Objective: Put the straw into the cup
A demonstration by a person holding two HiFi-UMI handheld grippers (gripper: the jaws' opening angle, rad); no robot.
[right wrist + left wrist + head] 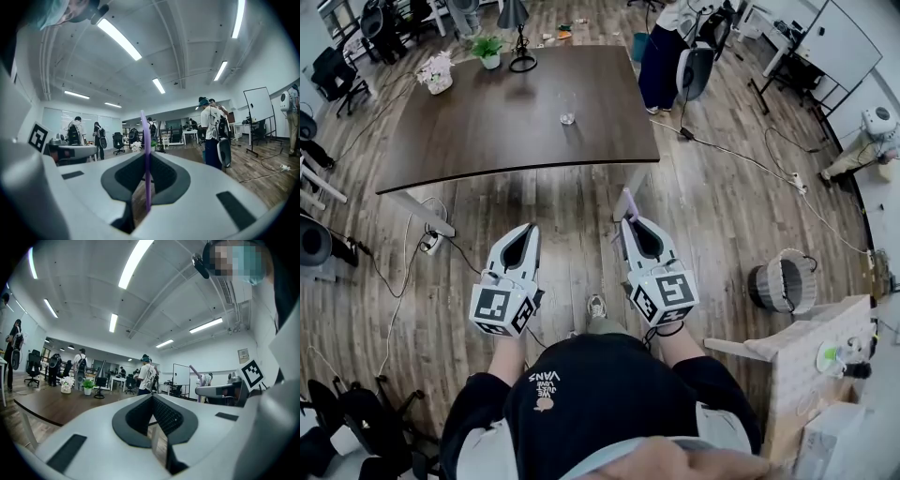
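A small clear cup (567,117) stands on the dark brown table (487,131), well ahead of both grippers. My right gripper (630,223) is shut on a thin purple straw (623,202), which stands upright between its pads (146,159) and sticks out above the jaws. My left gripper (527,230) is level beside it, over the wooden floor short of the table's near edge. Its jaws meet at the tip with nothing between them (152,397). From the left gripper view the straw (195,372) shows at the right. The cup is not seen in either gripper view.
On the table's far side are a white flower pot (439,73), a green plant (490,49) and a black lamp (520,37). A person (661,56) stands by the far right corner. Cables cross the floor; a wicker basket (783,281) and a cardboard box (806,361) sit at the right.
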